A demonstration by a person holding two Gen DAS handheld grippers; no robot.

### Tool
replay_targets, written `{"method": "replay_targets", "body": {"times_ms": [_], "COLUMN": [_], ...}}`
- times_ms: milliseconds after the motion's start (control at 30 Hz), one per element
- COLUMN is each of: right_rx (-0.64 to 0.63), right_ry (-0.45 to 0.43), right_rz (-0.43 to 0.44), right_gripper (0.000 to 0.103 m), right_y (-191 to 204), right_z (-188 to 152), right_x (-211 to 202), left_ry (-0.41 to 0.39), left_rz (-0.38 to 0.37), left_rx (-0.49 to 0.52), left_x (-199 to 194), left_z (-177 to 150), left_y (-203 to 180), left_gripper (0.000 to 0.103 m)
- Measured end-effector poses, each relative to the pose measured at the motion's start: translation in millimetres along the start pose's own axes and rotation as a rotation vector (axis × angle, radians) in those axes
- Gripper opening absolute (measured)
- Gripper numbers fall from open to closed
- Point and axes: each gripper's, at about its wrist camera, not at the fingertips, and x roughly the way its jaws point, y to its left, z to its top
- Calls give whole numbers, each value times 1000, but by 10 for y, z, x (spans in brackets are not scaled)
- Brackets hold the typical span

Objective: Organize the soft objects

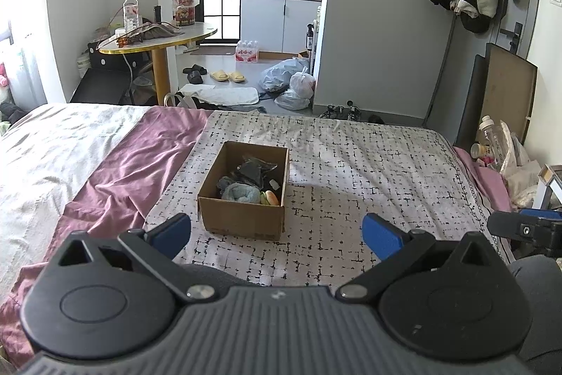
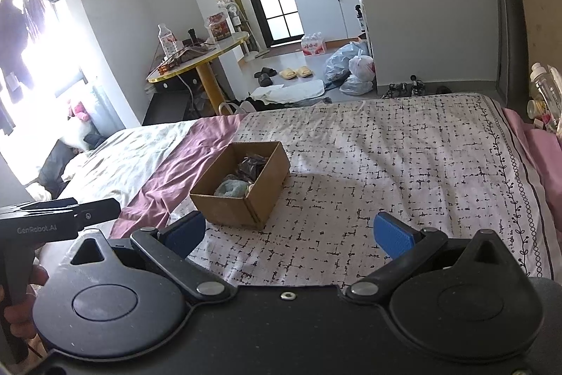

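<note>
An open cardboard box [image 1: 242,213] stands on the patterned bedspread [image 1: 351,171]. Inside lie a rolled blue-grey towel [image 1: 242,193], dark cloth items [image 1: 254,169] and a small burger-shaped toy [image 1: 271,198]. My left gripper [image 1: 277,234] is open and empty, just short of the box. The box also shows in the right wrist view [image 2: 228,209], with the towel [image 2: 230,188] in it. My right gripper [image 2: 288,232] is open and empty, to the right of the box and nearer me. The left gripper's body shows at the left edge of the right wrist view [image 2: 52,217].
A mauve sheet [image 1: 133,160] and white quilt [image 1: 52,143] cover the bed's left side. Beyond the foot of the bed are a round table [image 1: 158,39], slippers [image 1: 226,76], plastic bags [image 1: 291,83] and shoes. Bottles and bags [image 1: 498,146] stand at the bed's right.
</note>
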Motion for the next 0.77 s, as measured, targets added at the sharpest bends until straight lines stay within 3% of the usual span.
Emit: {"method": "replay_targets", "body": {"times_ms": [767], "right_rx": [49], "right_ry": [0], "right_rz": [-37], "right_gripper": [103], "right_y": [-34], "right_z": [-95], "right_x": [222], "left_ry": [-20], "left_rz": [34], "left_rx": [17], "left_x": [173], "left_z": [0], "left_y": [38], "left_gripper": [103]}}
